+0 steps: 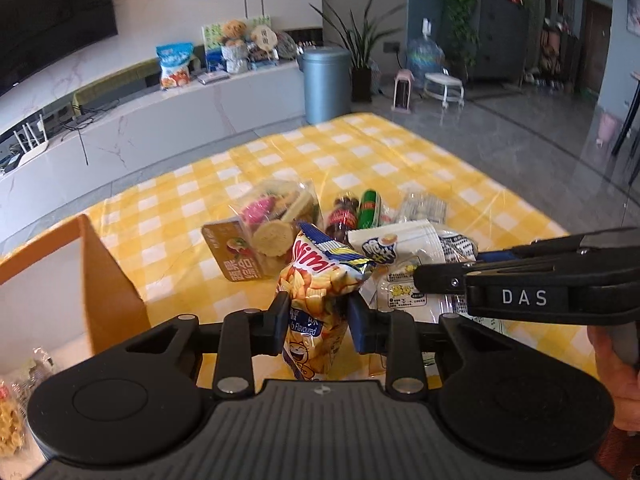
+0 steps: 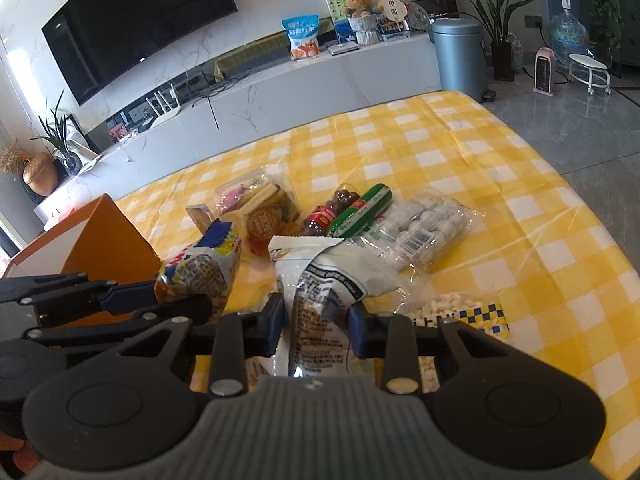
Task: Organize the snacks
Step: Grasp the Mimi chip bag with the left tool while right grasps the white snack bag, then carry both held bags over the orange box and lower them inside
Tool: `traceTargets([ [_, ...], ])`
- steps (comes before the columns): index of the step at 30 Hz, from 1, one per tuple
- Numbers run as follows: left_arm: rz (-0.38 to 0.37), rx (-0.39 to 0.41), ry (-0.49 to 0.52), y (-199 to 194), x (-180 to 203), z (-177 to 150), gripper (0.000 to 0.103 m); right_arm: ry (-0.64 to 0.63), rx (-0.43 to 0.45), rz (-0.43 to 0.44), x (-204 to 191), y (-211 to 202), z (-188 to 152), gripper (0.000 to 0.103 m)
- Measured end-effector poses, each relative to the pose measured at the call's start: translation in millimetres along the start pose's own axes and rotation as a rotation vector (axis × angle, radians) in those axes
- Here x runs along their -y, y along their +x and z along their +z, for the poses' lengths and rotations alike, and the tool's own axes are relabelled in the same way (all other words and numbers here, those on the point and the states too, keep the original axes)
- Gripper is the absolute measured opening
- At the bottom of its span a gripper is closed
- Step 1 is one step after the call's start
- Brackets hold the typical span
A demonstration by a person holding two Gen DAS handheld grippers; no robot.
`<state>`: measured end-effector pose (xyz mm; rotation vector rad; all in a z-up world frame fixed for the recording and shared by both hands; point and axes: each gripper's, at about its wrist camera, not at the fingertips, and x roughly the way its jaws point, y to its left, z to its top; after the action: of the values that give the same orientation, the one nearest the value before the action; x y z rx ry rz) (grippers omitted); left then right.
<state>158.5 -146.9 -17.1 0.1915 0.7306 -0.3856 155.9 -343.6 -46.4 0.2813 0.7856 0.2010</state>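
Both grippers loaded; orange box at 9–10 o'clock, nearer the left.
Left gripper (image 1: 314, 322) clamps upright chip bag (image 1: 320, 292) above the table; right gripper (image 2: 316, 330) pinches white packet (image 2: 320, 280); orange box (image 1: 104, 280) just left.

We are seeing a dark television (image 2: 136, 28) hanging on the marble wall above a long white console (image 2: 304, 80). A teddy bear (image 2: 359, 2) is sitting at the console's right end, a blue-grey bin (image 2: 458, 56) is standing just beside that end, and a potted plant (image 2: 500, 32) is standing on the floor beyond it.
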Motion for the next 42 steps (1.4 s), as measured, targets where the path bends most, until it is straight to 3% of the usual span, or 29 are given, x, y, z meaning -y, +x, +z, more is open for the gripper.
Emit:
traceTargets([
  [16, -0.007, 0.173, -0.079, -81, -12, 3, 0.032, -0.04, 0.15, 0.051, -27, -57, -4, 0.024],
  [28, 0.059, 0.316, -0.2, -160, -74, -3, 0.032, -0.154, 0.253, 0.178, -108, -112, 10, 0.024],
  [35, 0.086, 0.328, -0.372, -177, -138, -14, 0.03, -0.244, 0.183, 0.29, -175, -108, 30, 0.024],
  [38, 0.066, 0.308, -0.437, -172, -162, -18, 0.023, -0.297, 0.131, 0.299, -206, -91, 35, 0.024],
  [42, 0.042, 0.257, -0.478, -149, -189, -23, 0.022, -0.347, 0.018, 0.298, -237, -55, 38, 0.024],
])
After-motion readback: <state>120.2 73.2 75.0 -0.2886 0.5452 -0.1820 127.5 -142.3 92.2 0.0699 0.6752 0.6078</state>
